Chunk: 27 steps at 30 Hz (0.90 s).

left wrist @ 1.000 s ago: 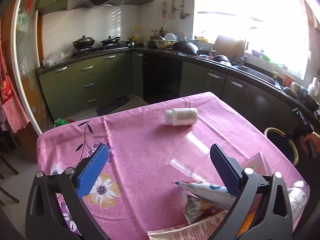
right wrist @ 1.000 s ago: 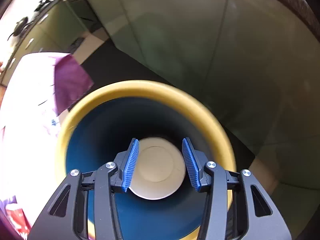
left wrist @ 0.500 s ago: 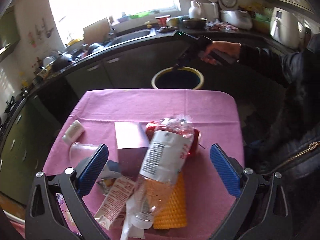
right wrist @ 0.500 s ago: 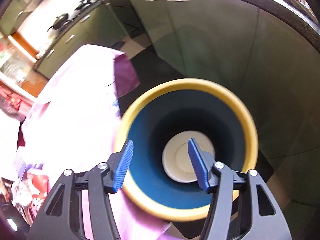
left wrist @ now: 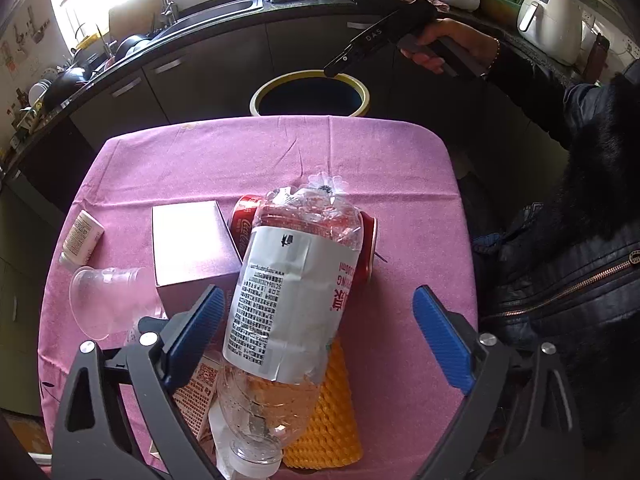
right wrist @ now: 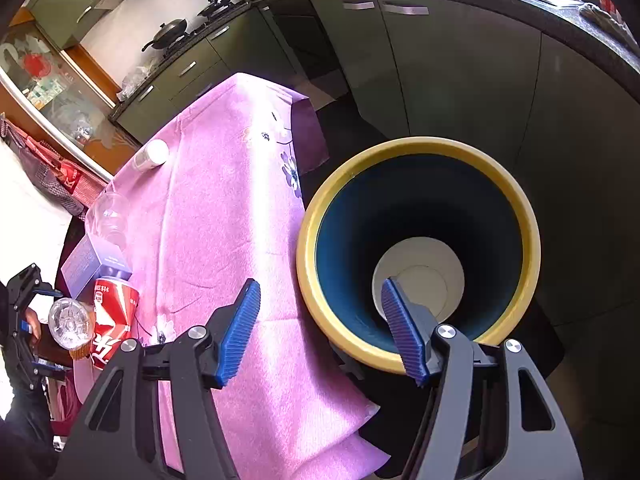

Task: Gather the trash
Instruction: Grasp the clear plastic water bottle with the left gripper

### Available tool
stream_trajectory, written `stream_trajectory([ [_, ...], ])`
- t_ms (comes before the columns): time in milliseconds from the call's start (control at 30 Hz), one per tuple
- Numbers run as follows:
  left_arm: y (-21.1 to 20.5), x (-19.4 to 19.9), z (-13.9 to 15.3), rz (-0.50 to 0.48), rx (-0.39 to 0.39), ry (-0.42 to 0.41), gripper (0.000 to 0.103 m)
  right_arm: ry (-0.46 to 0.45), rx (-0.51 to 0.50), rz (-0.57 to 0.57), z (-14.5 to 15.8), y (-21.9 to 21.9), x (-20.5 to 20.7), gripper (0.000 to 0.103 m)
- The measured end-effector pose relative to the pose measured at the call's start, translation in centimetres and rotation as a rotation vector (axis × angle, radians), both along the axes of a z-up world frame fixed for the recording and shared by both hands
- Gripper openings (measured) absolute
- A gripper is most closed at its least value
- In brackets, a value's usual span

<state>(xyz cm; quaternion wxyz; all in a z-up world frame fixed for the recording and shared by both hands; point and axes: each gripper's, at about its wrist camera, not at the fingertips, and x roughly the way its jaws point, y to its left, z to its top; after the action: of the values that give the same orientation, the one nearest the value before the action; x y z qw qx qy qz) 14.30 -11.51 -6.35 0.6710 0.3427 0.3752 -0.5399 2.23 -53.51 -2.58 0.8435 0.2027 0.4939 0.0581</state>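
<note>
The left gripper [left wrist: 320, 332], jaws just narrowing yet wide, straddles the plastic bottle [left wrist: 292, 300] untouched, beside the purple box [left wrist: 192, 248]. Only the right wrist view shows inside the bin [right wrist: 316, 280]: a white dish [right wrist: 424, 268]. The right gripper [right wrist: 324, 328], just widening, holds nothing.

My left gripper [left wrist: 316, 336]: dark grey plastic frame with triangular cut-outs, silver round screw heads at the pivots, blue ribbed pads [left wrist: 440, 340] on both fingers. My right gripper [right wrist: 320, 332]: same build, same blue ribbed pads, same silver screws. Seen from the left camera, the right unit has a long black body with white "DAS" lettering and a small green light on top. I wear a dark padded jacket [left wrist: 568, 264] with a gold zipper, dark fur trim, and a thin bracelet [left wrist: 495, 50] at the right wrist.
</note>
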Motion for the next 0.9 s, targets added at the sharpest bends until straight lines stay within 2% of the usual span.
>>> stream_trajectory([
  [100,0.0,0.2,0.0,0.024,0.0,-0.011,0.074,0.004,0.017,-0.007,-1.1,-0.4,1.4,0.065],
  [167,0.2,0.5,0.2,0.042,-0.004,-0.01,0.065,0.008,0.028,-0.01,-3.1,-1.2,5.3,0.065],
  [233,0.3,0.6,0.4,0.056,-0.008,-0.002,0.062,0.004,0.034,-0.017,-3.1,-1.6,4.9,0.065],
  [467,0.3,0.3,0.1,0.078,0.005,-0.006,0.061,-0.026,0.052,-0.04,-2.8,-2.3,4.2,0.066],
  [767,0.6,0.4,0.5,0.164,-0.036,-0.011,0.059,-0.058,0.1,-0.055,-3.0,-3.4,2.7,0.067],
  [900,0.7,0.0,0.9,0.187,-0.027,-0.024,0.059,-0.073,0.114,-0.058,-3.1,-3.9,2.2,0.067],
])
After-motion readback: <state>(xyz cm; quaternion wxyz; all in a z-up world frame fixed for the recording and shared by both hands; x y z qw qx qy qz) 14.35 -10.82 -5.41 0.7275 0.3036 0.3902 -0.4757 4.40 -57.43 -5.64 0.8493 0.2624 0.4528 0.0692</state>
